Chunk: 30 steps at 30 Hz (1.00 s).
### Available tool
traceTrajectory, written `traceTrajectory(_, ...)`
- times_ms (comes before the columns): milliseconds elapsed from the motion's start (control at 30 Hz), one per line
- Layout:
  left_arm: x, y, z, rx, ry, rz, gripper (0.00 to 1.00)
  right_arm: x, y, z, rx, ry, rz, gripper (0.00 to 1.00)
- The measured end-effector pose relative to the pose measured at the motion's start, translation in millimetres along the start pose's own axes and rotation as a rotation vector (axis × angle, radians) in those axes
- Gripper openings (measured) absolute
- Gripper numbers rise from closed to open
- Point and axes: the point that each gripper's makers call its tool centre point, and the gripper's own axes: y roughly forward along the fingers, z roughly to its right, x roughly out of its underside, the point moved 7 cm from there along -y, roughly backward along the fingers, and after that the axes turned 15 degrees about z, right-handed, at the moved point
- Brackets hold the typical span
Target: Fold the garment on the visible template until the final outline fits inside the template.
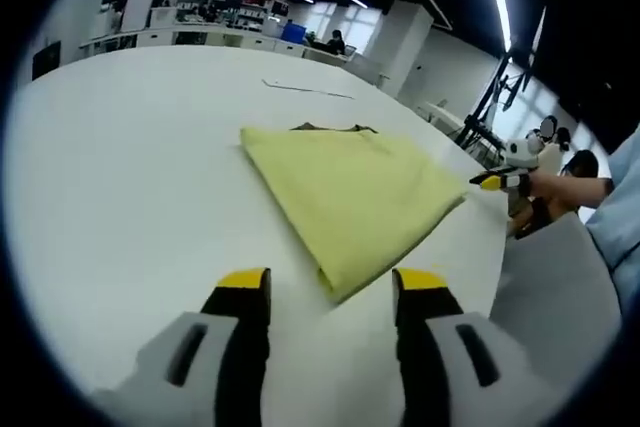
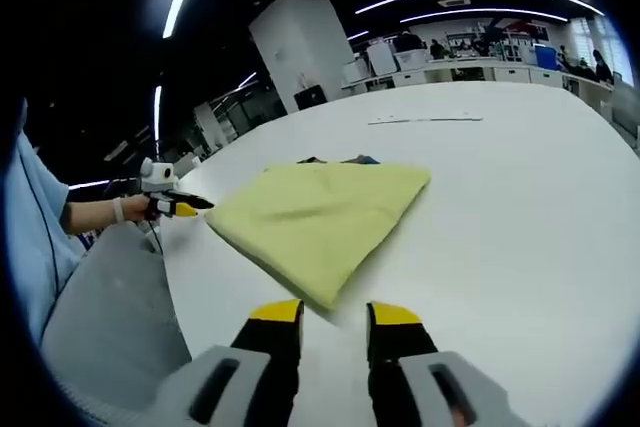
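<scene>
A yellow garment [image 1: 350, 197] lies folded flat on the white table [image 1: 130, 177], roughly a four-sided shape with one corner pointing at me. My left gripper [image 1: 333, 292] stands open just short of that near corner, nothing between its yellow-tipped jaws. In the right gripper view the garment [image 2: 320, 212] lies ahead of my right gripper [image 2: 335, 317], which is open with a narrower gap and empty. The right gripper [image 1: 498, 181] also shows by the garment's right corner, held in a hand. The left gripper [image 2: 178, 207] sits by the left corner. A thin dark template line [image 1: 305, 89] runs beyond the garment.
A small dark item [image 1: 335, 128] peeks out at the garment's far edge. The table edge [image 1: 500, 247] runs close by, with the person's grey lap [image 1: 560, 287] and light blue sleeve beside it. Desks and people fill the far room.
</scene>
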Motion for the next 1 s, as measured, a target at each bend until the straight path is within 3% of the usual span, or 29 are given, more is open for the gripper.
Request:
traceTrajectory(67, -3.9, -0.3, 4.2, -0.017, 0.035, 0.021, 0.66, -2.0, 0.4, -4.0, 0.005, -0.014, 0.011, 0.46)
traceTrajectory(200, -3.2, 0.0, 13.1, -0.053, 0.091, 0.019, 0.84, 1.6, 5.8, -10.5, 0.032, -0.024, 0.041, 0.80)
traceTrajectory(333, -2.3, 1.7, 21.3, -0.085, 0.113, 0.023, 0.93, 9.4, 13.6, -16.9, 0.027, -0.040, 0.029, 0.97)
traceTrajectory(367, -4.9, 3.3, 24.6, -0.093, 0.102, 0.059, 0.95, 10.8, 15.6, -17.7, 0.028, -0.043, 0.018, 1.00)
traceTrajectory(433, -8.0, 4.0, 30.6, -0.083, 0.119, 0.070, 0.96, 9.6, 17.6, -19.9, 0.030, -0.050, -0.003, 1.00)
traceTrajectory(500, -13.5, 3.9, 30.6, -0.092, 0.196, 0.079, 0.98, 3.5, 19.2, -25.8, 0.020, -0.051, 0.021, 1.00)
traceTrajectory(667, -17.2, 3.0, 25.8, -0.121, 0.116, 0.154, 0.96, -5.2, 15.9, -29.3, 0.041, -0.059, 0.060, 1.00)
traceTrajectory(1000, -15.6, 2.3, 28.8, -0.120, 0.119, 0.144, 0.96, -11.0, 12.1, -38.2, 0.070, -0.027, 0.097, 1.00)
